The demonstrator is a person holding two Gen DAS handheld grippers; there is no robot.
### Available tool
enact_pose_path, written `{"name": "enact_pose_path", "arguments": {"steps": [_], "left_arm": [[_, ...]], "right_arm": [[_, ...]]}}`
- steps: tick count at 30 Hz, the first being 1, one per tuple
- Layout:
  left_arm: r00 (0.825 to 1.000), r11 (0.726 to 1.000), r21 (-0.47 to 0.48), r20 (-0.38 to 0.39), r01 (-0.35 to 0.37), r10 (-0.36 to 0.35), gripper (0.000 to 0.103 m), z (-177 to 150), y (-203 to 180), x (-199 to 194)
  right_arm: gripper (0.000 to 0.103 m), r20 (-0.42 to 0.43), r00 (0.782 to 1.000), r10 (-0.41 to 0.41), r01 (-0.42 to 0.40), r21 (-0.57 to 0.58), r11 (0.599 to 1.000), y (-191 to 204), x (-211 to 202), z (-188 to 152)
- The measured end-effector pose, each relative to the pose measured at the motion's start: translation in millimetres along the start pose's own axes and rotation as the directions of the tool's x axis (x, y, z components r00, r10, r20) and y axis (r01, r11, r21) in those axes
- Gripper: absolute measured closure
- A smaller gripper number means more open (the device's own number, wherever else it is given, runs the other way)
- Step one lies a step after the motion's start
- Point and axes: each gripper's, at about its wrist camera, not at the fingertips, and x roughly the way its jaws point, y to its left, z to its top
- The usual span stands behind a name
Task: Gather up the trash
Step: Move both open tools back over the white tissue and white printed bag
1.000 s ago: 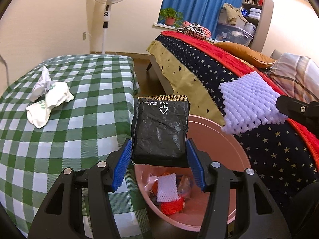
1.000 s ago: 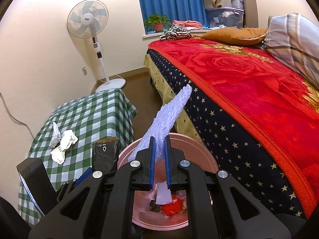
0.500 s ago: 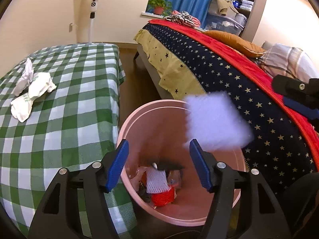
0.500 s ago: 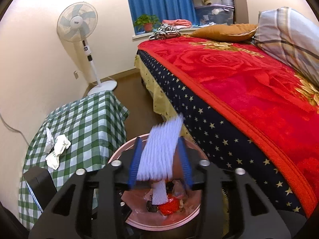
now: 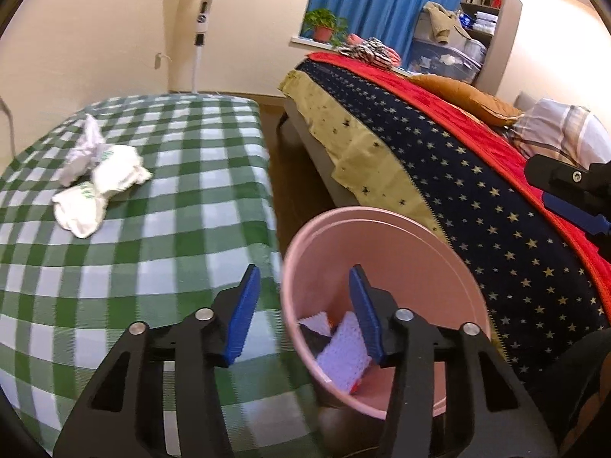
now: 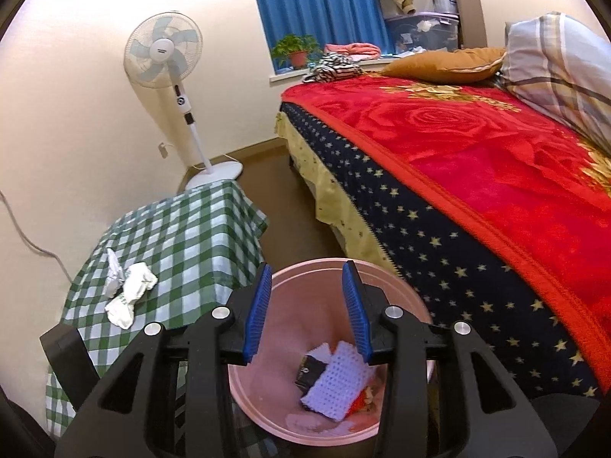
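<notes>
A pink bin [image 5: 385,236] [image 6: 305,433] stands on the floor between the checked table and the bed. Inside it lie a white foam net [image 6: 338,383] [image 5: 341,358], a black packet [image 6: 311,372] and red scraps. My left gripper [image 5: 303,311] hovers over the bin's left rim, its jaws closing with nothing between them. My right gripper [image 6: 307,307] hangs open and empty above the bin; its blue finger also shows at the right edge of the left wrist view. Crumpled white wrappers [image 5: 95,179] [image 6: 128,292] lie on the green checked tablecloth [image 5: 164,206] [image 6: 183,244].
A bed with a red blanket [image 6: 477,145] and starred navy cover [image 5: 477,191] runs along the right. A standing fan [image 6: 168,57] is by the far wall. A strip of brown floor [image 6: 290,221] separates table and bed.
The black packet left my left gripper and the foam net left my right gripper; both now lie in the bin. Right jaws went from shut to open. The left view swung left toward the table.
</notes>
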Motion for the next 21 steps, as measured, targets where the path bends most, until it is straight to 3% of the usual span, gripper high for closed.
{"name": "enact_pose_path", "arguments": {"steps": [8,14,21], "left_arm": [[0.996,0.995,-0.068,0.044,-0.079,0.082,0.065,4.6,41.6,-14.1],[0.989,0.986,-0.115,0.063,-0.123,0.131,0.066,3.1,76.8,-22.1],[0.978,0.958,-0.231,0.073,-0.173,0.194,0.066,5.5,129.9,-30.8]], "right_arm": [[0.068,-0.005,0.996,0.088,-0.088,-0.003,0.996,24.0,13.7,-9.6],[0.082,-0.024,0.987,0.162,-0.162,-0.011,0.987,45.8,29.9,-19.8],[0.085,-0.051,0.972,0.228,-0.229,-0.035,0.973,74.8,47.3,-31.6]]}}
